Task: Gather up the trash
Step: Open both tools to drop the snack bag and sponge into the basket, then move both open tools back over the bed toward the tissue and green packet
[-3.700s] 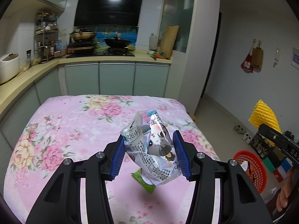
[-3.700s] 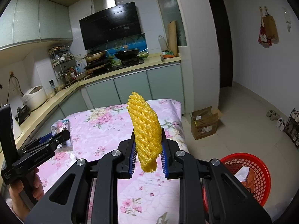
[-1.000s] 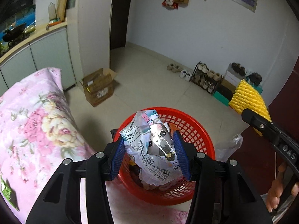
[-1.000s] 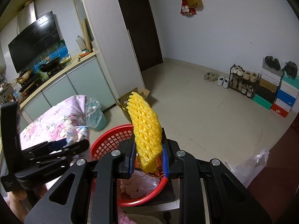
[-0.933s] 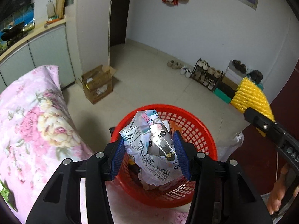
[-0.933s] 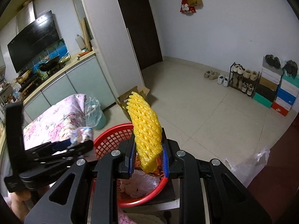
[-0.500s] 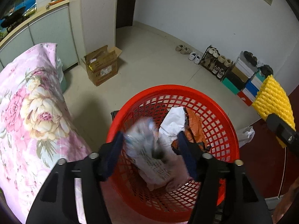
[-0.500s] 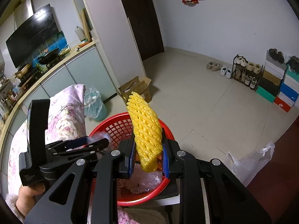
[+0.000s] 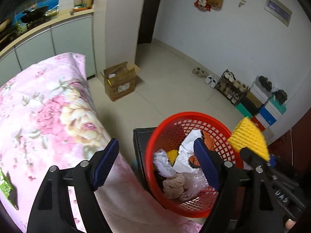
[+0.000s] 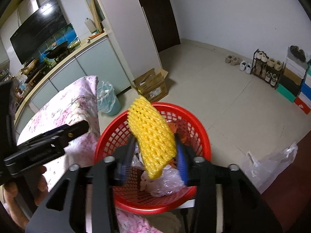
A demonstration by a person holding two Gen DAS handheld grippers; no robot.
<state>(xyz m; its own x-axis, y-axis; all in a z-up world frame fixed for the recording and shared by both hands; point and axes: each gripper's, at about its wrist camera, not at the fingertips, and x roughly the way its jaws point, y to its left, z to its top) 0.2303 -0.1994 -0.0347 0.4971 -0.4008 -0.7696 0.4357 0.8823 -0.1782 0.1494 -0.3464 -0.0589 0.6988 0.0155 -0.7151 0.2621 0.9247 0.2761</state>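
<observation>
My right claw (image 10: 153, 165) hangs over the red basket (image 10: 202, 136), its jaws opening. The yellow foam net (image 10: 151, 141) stands tilted between the blue pads; I cannot tell whether the pads touch it. Its lower end hangs above the trash in the basket.

My left claw (image 9: 155, 165) is wide and opening, with nothing between its pads. One pad sits over the pink floral cloth (image 9: 48, 116) beside the basket, the other over the basket's inside.

In the basket (image 9: 169, 120) lie a printed snack bag (image 9: 163, 165), white paper (image 9: 188, 145), something orange, a beige wad and clear bubble wrap. The basket rests on a dark stand, touching the cloth-covered counter's edge.

Just left of the basket, in the right view, a hand (image 10: 23, 190) grips the left claw's handle. Beyond the basket a small bin lined with a clear bag (image 10: 107, 99) stands on the floor, then an open cardboard box (image 10: 151, 87). Right of the basket a clear plastic bag (image 10: 272, 165) lies on the floor. Far past it, a shoe rack (image 10: 266, 68) and stacked boxes line the wall.
</observation>
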